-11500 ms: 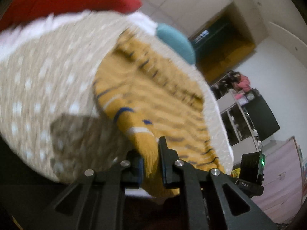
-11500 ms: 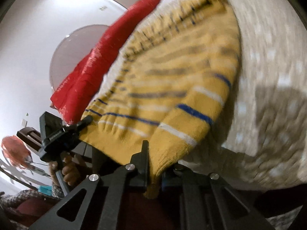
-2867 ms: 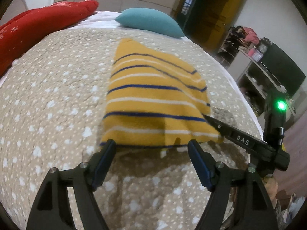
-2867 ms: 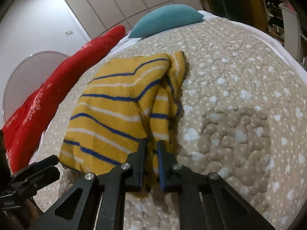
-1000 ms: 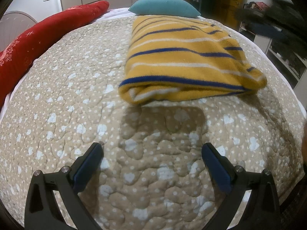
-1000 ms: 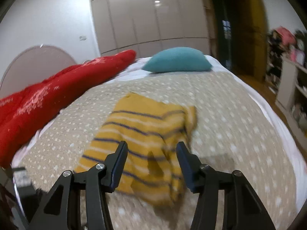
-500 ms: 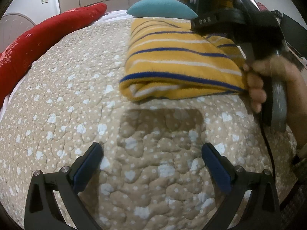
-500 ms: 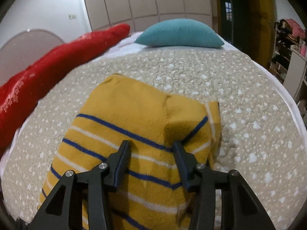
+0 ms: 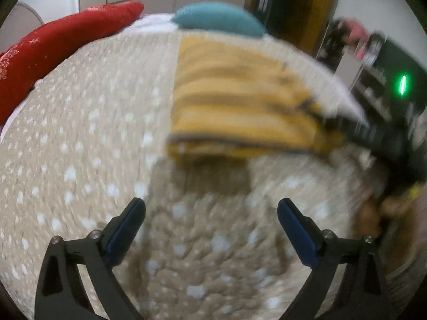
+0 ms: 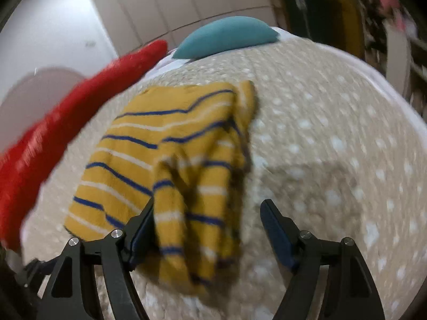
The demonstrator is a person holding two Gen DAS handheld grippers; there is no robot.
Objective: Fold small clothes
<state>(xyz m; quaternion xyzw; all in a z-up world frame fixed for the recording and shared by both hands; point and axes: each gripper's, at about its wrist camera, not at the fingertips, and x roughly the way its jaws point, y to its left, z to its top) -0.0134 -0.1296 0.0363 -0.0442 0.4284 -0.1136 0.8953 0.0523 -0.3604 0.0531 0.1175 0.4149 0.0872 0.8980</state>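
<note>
A yellow sweater with blue and white stripes lies folded on the beige dotted bedspread. My left gripper hovers open over bare bedspread, short of the sweater's near fold, with nothing between its fingers. In this blurred left wrist view the right gripper reaches in at the sweater's right edge. In the right wrist view the sweater has its loose near flap lying between the fingers of my right gripper. Its jaws are opening; the flap lies against the left finger and the right pad stands clear.
A long red cushion runs along the left side of the bed. At the head lies a teal pillow. The bed's right edge drops toward shelves and dark furniture. A hand shows at the right of the left wrist view.
My right gripper has dropped to the sweater's near right edge and its jaws have widened. The left wrist view has lifted and turned slightly, now blurred; the left gripper stays open.
</note>
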